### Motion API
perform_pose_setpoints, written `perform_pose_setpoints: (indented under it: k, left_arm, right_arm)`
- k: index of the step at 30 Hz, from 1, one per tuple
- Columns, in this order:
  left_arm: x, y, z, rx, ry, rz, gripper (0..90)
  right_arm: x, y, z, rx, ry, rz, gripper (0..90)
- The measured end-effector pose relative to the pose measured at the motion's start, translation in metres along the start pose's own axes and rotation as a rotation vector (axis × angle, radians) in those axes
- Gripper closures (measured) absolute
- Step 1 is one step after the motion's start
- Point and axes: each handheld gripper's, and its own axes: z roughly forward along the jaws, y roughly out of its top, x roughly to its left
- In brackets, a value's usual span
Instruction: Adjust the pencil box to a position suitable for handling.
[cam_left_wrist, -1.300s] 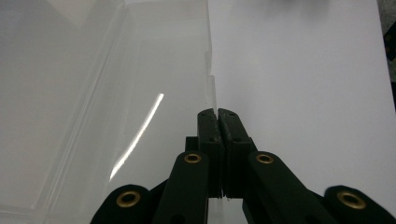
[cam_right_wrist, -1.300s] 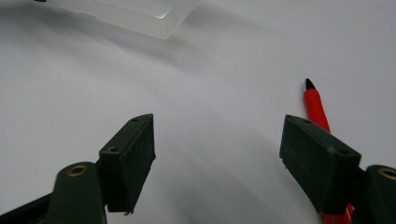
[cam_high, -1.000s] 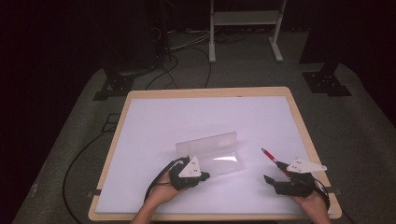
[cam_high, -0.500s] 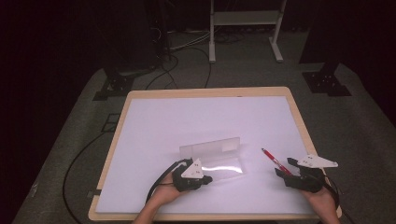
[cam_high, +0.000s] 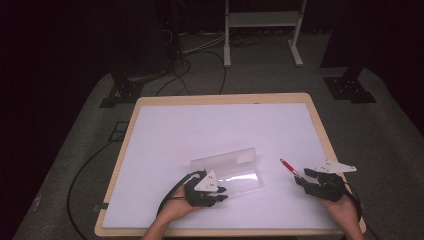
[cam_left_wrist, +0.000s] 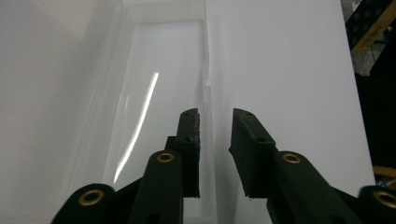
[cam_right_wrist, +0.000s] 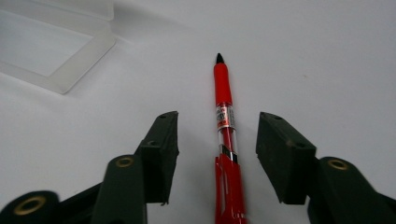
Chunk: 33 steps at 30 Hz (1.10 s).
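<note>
Jaws of the right hand-held gripper (cam_right_wrist: 217, 156) gape around a red pen (cam_right_wrist: 224, 140), untouched; left hand-held gripper (cam_left_wrist: 215, 140) straddles the clear plastic case (cam_high: 227, 170) wall, slightly parted. White tabletop (cam_high: 200, 130) beyond the case lies bare.

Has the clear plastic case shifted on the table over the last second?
Yes. The clear case, its wall between the left gripper's jaws, has slid toward the table's near edge, away from the far edge.

High view looks down on the table (cam_high: 165, 130); both gripper views skim close, sharing the case (cam_high: 227, 170).
</note>
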Motion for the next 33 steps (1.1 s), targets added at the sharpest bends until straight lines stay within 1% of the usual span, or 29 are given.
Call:
perform_pose_setpoints:
  k: [3, 4, 5, 7, 8, 12, 13, 14, 16, 17, 18, 19, 21, 22, 25, 26, 27, 28, 31, 33]
  left_arm:
    - [0.001, 0.0, -0.007, -0.023, 0.012, -0.012, 65.8]
    - [0.001, 0.0, -0.01, -0.029, 0.014, -0.017, 65.8]
    - [0.002, 0.0, -0.013, -0.041, 0.022, -0.028, 63.6]
    - [0.003, -0.001, -0.018, -0.047, 0.02, -0.044, 62.6]
    - [0.003, -0.002, -0.02, -0.048, 0.024, -0.043, 62.6]
    - [0.004, -0.004, -0.031, -0.07, 0.052, -0.058, 60.6]
    - [0.005, -0.005, -0.036, -0.083, 0.059, -0.061, 60.4]
    - [0.006, -0.005, -0.039, -0.085, 0.065, -0.06, 60.4]
    - [0.008, -0.006, -0.046, -0.102, 0.077, -0.07, 60.1]
    - [0.008, -0.007, -0.049, -0.106, 0.079, -0.07, 59.9]
    - [0.01, -0.008, -0.056, -0.106, 0.099, -0.071, 59.5]
    - [0.01, -0.008, -0.056, -0.106, 0.099, -0.071, 59.3]
    - [0.013, -0.012, -0.064, -0.11, 0.114, -0.089, 58.5]
    - [0.013, -0.012, -0.064, -0.11, 0.114, -0.089, 58.4]
    - [0.016, -0.018, -0.072, -0.111, 0.137, -0.107, 57.3]
    - [0.016, -0.018, -0.072, -0.111, 0.137, -0.107, 57.0]
    - [0.017, -0.02, -0.076, -0.104, 0.152, -0.106, 56.8]
    - [0.017, -0.02, -0.076, -0.104, 0.152, -0.106, 56.5]
    - [0.018, -0.023, -0.082, -0.107, 0.169, -0.111, 56.4]
    - [0.02, -0.027, -0.088, -0.114, 0.179, -0.127, 56.4]
  right_arm:
    - [-0.001, 0.001, 0.002, 0.011, 0.0, -0.004, 57.7]
    - [-0.001, 0.001, 0.002, 0.011, 0.0, -0.004, 57.7]
    - [-0.001, 0.002, 0.003, 0.02, 0.005, -0.003, 60.4]
    - [-0.001, 0.002, 0.004, 0.026, 0.001, -0.007, 61.7]
    - [-0.001, 0.002, 0.004, 0.026, 0.001, -0.007, 61.7]
    - [0.0, 0.001, 0.006, 0.038, -0.02, -0.011, 64.2]
    - [-0.001, 0.001, 0.006, 0.041, -0.023, -0.011, 65.2]
    - [0.0, 0.001, 0.006, 0.043, -0.027, -0.01, 65.5]
    - [0.0, 0.001, 0.006, 0.044, -0.026, -0.011, 65.6]
    - [0.0, 0.0, 0.007, 0.047, -0.027, -0.012, 67.1]
    - [0.0, 0.0, 0.008, 0.051, -0.03, -0.01, 69.0]
    - [-0.001, 0.0, 0.008, 0.054, -0.032, -0.01, 69.7]
    - [-0.001, -0.001, 0.009, 0.058, -0.032, -0.011, 70.5]
    - [-0.001, -0.001, 0.009, 0.058, -0.032, -0.011, 70.5]
    - [-0.001, -0.002, 0.01, 0.066, -0.037, -0.012, 73.9]
    - [-0.001, -0.002, 0.01, 0.067, -0.038, -0.012, 74.5]
    - [-0.002, -0.003, 0.011, 0.071, -0.036, -0.011, 74.6]
    - [-0.002, -0.003, 0.011, 0.071, -0.036, -0.011, 74.6]
    - [-0.003, -0.003, 0.012, 0.076, -0.027, -0.005, 75.0]
    - [-0.004, -0.003, 0.011, 0.078, -0.023, 0.009, 75.9]
